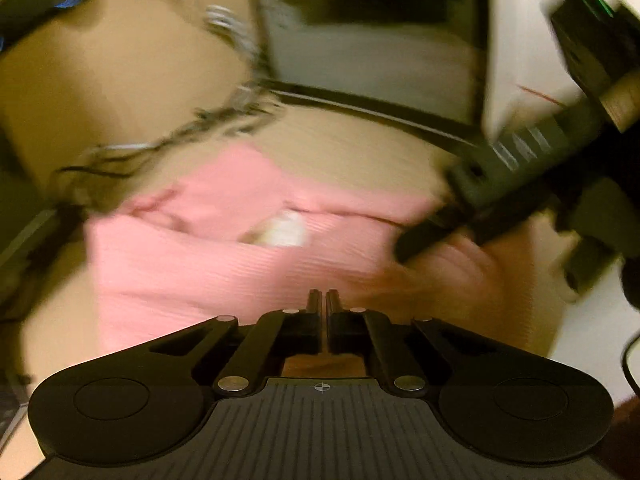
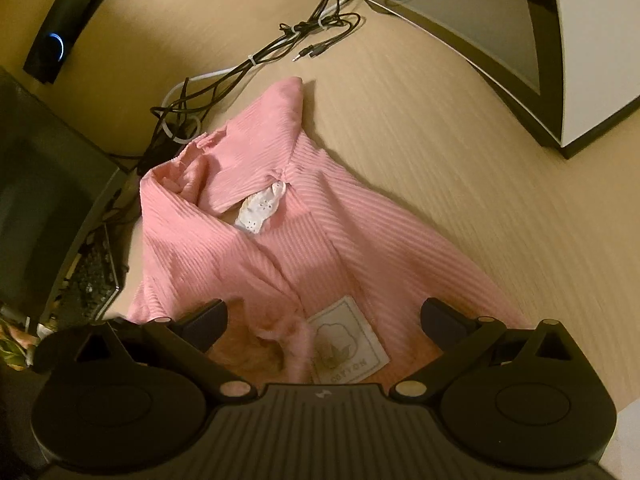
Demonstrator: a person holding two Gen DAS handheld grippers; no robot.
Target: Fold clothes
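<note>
My right claw (image 2: pixel 323 314) stands wide, jaws well apart, nothing between them. The pink ribbed garment (image 2: pixel 280 216) lies directly below and ahead of it, running from 6 o'clock up toward 11 o'clock in the right wrist view. A square "COTTON" label (image 2: pixel 347 346) sits between the jaws, nearer the right one. A scrap of white eyelet trim (image 2: pixel 260 209) shows at the neckline, at 12 o'clock from the claw.

My left claw (image 1: pixel 323 300) is narrow, fingers nearly touching; I cannot tell whether cloth is pinched. In this blurred view the garment (image 1: pixel 208 248) lies just ahead, spreading to 10 o'clock. The right gripper's body (image 1: pixel 516 188) reaches in at 2 o'clock, its tip over the cloth.

Surface: pale wood-grain tabletop (image 2: pixel 460 168). A tangle of black and white cables (image 2: pixel 248 64) lies at 11 o'clock beside the garment's far edge. A dark-framed monitor (image 2: pixel 520 40) stands at 1 o'clock; a black bar with blue-lit rings (image 2: pixel 68 20) at 10 o'clock.
</note>
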